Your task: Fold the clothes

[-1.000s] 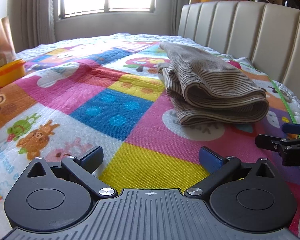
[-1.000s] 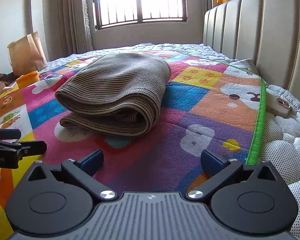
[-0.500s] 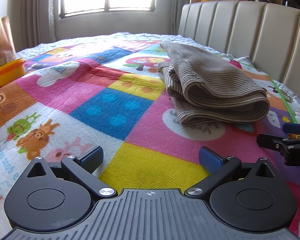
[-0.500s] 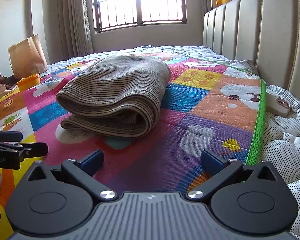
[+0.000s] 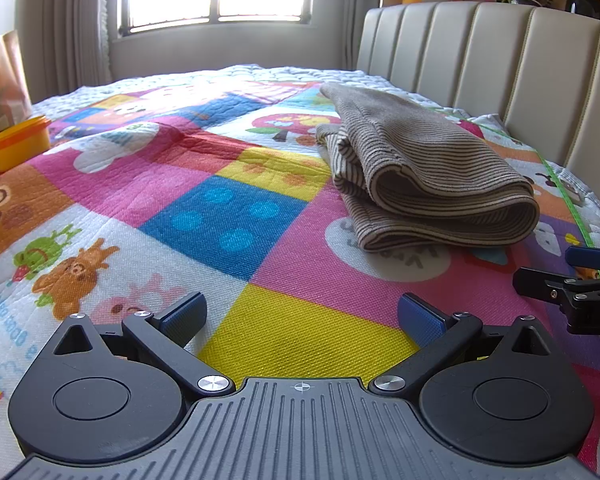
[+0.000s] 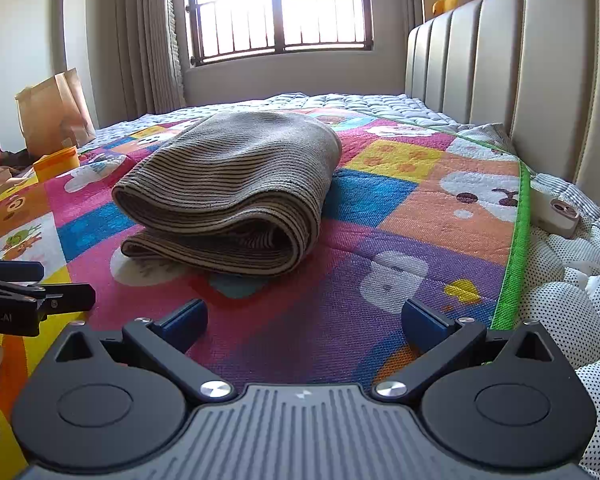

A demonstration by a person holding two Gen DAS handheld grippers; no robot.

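A brown striped garment (image 5: pixel 424 176) lies folded in a thick bundle on the colourful play mat (image 5: pixel 228 216); the right wrist view shows the same garment (image 6: pixel 236 192) ahead and slightly left. My left gripper (image 5: pixel 300 316) is open low over a yellow square, short of the garment and to its left, holding nothing. My right gripper (image 6: pixel 304 320) is open over the purple patch in front of the garment, also holding nothing. Each gripper's tip shows at the edge of the other's view.
A padded beige headboard (image 5: pixel 500 64) runs along the right. A yellow tub (image 5: pixel 20 148) and a brown paper bag (image 6: pixel 56 112) sit at the far left. The mat's green edge (image 6: pixel 516 248) borders a dotted white mattress with a small pale device (image 6: pixel 556 212).
The right wrist view has dropped slightly and sits a little closer to the garment. The left gripper has barely moved. Both stay open.
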